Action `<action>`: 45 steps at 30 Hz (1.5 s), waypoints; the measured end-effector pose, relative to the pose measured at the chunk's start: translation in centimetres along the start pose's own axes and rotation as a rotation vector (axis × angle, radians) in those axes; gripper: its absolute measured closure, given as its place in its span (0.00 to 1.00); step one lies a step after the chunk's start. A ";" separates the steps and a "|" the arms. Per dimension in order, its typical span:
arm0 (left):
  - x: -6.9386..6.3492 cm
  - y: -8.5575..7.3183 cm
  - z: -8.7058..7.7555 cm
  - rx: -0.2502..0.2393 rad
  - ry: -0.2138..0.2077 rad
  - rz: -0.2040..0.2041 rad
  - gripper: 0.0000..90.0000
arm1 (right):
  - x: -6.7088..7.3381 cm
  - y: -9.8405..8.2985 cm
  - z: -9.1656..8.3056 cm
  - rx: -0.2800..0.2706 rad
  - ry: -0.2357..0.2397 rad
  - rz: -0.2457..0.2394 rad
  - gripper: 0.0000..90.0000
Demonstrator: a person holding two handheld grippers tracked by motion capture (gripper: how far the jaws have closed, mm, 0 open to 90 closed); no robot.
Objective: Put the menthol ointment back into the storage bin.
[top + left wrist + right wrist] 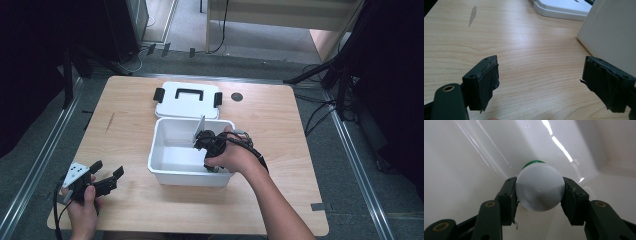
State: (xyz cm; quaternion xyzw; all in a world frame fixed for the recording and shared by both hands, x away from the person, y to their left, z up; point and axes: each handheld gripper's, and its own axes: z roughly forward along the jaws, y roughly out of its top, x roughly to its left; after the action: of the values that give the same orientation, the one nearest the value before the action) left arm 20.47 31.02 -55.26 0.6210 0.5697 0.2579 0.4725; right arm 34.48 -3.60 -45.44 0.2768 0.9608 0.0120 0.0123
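Nearest, the left claw [106, 176] rests on the table [280, 130], jaws wide apart with nothing between them. Inside the white bin [161, 167], the right claw [539, 192] grips a white-capped bottle [539, 187]. Behind lies the lid [188, 100].

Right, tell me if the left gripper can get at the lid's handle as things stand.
Probably yes. The left gripper rests open on the table near its front left corner, holding nothing. The lid lies flat behind the bin, its handle uncovered, and the table left of the bin is bare.
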 end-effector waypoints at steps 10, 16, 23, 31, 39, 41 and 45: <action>0.0 0.0 0.0 0.004 -0.003 -0.004 0.16 | 0.2 -0.2 0.0 -0.010 0.011 -0.018 0.57; 0.0 0.0 0.0 0.004 -0.003 -0.005 0.16 | 0.0 -0.7 -1.9 -0.065 0.023 -0.014 0.54; 0.0 0.0 0.0 0.003 -0.004 -0.006 0.16 | -0.1 -1.8 -4.9 -0.131 0.028 -0.006 0.53; 0.0 0.0 0.1 0.003 -0.004 -0.006 0.16 | -1.0 -4.0 -7.8 -0.196 0.018 0.014 0.53; 0.0 0.0 0.1 0.005 -0.005 -0.007 0.16 | -2.8 -6.6 -9.1 -0.233 0.003 0.069 0.52; 0.0 0.0 0.1 0.006 -0.006 -0.006 0.16 | -3.3 -7.3 -9.1 -0.235 0.000 0.079 0.52; 0.0 0.0 0.1 0.015 -0.010 -0.004 0.16 | -4.2 -8.7 -8.7 -0.247 0.004 0.107 0.52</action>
State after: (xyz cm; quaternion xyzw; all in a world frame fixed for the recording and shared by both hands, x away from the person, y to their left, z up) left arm 20.58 30.99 -55.27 0.6248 0.5703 0.2497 0.4712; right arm 33.18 -13.34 -36.90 0.3242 0.9358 0.1316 0.0439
